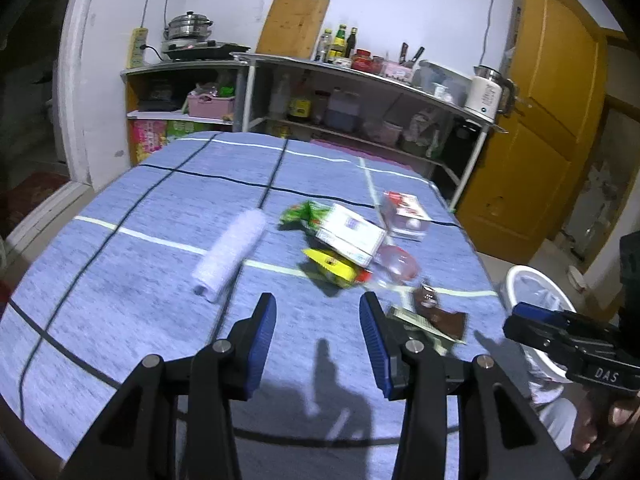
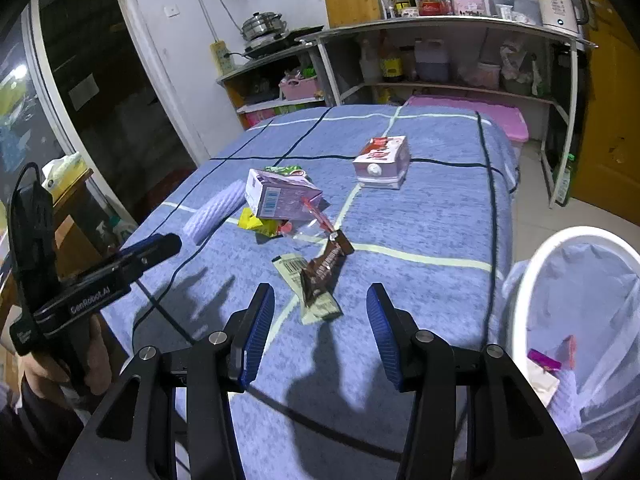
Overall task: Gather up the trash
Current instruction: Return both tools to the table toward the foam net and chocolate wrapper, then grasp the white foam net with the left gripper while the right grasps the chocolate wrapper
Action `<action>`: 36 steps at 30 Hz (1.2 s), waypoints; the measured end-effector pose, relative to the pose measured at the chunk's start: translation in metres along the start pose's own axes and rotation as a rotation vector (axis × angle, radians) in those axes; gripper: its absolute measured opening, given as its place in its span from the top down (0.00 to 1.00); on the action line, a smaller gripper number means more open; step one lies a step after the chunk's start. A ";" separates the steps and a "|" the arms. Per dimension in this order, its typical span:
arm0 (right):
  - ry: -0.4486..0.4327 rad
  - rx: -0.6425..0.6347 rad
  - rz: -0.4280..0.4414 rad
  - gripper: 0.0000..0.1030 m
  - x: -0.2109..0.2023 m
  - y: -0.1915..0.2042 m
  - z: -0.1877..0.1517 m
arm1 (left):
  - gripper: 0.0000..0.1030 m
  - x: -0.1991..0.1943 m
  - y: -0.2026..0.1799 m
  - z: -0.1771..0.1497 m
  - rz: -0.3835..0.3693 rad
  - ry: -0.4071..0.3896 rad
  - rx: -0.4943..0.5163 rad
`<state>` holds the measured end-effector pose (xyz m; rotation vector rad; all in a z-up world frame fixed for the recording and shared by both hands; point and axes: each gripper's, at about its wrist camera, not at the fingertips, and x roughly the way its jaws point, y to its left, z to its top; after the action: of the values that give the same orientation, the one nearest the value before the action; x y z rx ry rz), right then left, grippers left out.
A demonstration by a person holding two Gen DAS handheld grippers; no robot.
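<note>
Trash: scattered on the blue checked surface (image 2: 420, 216), clustered near its middle and right side.
Brown wrapper (image 2: 325, 266): nearest the right gripper, lying over a pale receipt-like slip (image 2: 308, 292); touching it, just ahead of the fingers.
Purple carton (image 2: 276, 194): tilted, resting on a yellow wrapper (image 2: 252, 221) and a clear plastic bag (image 2: 308, 230); a green wrapper (image 2: 285, 169) just behind it.
Red-and-white carton (image 2: 382, 157): apart from the pile, further back on the surface.
White roll (image 2: 218, 208): left of the pile, lying on its side.
Bin (image 2: 532, 280): white, lined with a clear bag, beside the surface's right edge; a few scraps lie inside.
Right gripper (image 2: 320, 312): fingers spread, nothing between them, above the surface just short of the brown wrapper.
Left gripper (image 1: 318, 320): fingers spread, empty, pointing at the pile; blurred view.
Hand (image 2: 94, 352): grips the left gripper's handle, seen at the left edge of the right wrist view.
Background: shelves (image 2: 460, 28) with bottles, a kettle and a pot; a yellow door (image 1: 544, 120).
</note>
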<state>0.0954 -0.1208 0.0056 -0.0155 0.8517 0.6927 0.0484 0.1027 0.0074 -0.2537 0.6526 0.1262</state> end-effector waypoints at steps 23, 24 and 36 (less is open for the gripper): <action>0.108 0.040 -0.027 0.64 0.074 -0.005 0.019 | 0.54 0.081 0.058 0.022 0.104 0.119 -0.005; 0.113 0.041 -0.028 0.68 0.076 -0.005 0.019 | 0.54 0.083 0.058 0.022 0.103 0.128 -0.006; 0.093 0.045 -0.025 0.79 0.064 -0.009 0.015 | 0.77 0.078 0.052 0.013 0.093 0.139 -0.009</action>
<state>0.1405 -0.0882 -0.0312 -0.0178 0.9543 0.6529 0.1076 0.1588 -0.0402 -0.2426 0.8022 0.2025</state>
